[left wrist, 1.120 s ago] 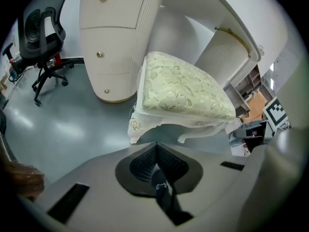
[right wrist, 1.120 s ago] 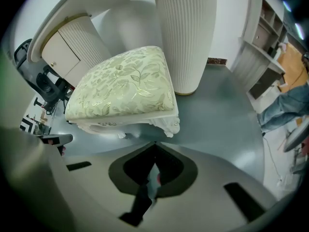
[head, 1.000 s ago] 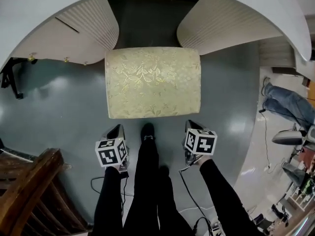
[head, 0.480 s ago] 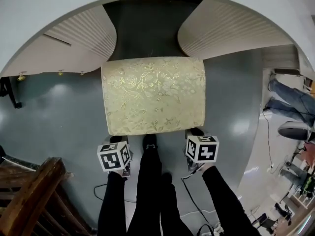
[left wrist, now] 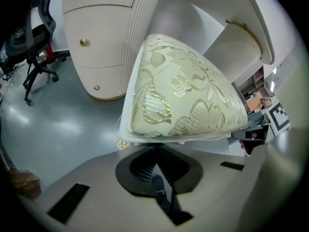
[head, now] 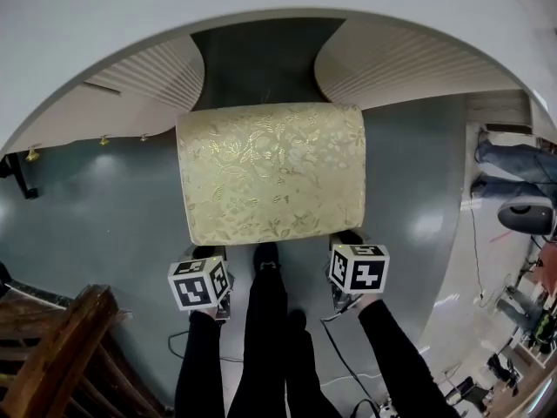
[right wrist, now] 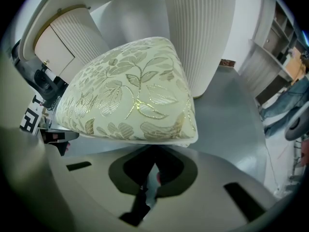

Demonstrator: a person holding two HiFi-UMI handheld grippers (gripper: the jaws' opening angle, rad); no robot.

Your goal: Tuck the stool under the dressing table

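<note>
The stool has a cream cushion with a gold leaf pattern. It stands on the grey floor, its far edge at the dark kneehole of the white dressing table, between two ribbed pedestals. My left gripper is at the stool's near left corner and my right gripper is at its near right corner. In the left gripper view the cushion hangs just over the left gripper, jaws together. The right gripper view shows the same cushion above the right gripper. The tips are tucked under the cushion's edge.
A dark wooden chair stands at the near left. Cables trail on the floor by my legs. A person's legs lie at the far right. An office chair stands left of the table's left pedestal.
Both grippers have moved forward from a gap short of the stool up to its near edge. The stool sits much the same against the table.
</note>
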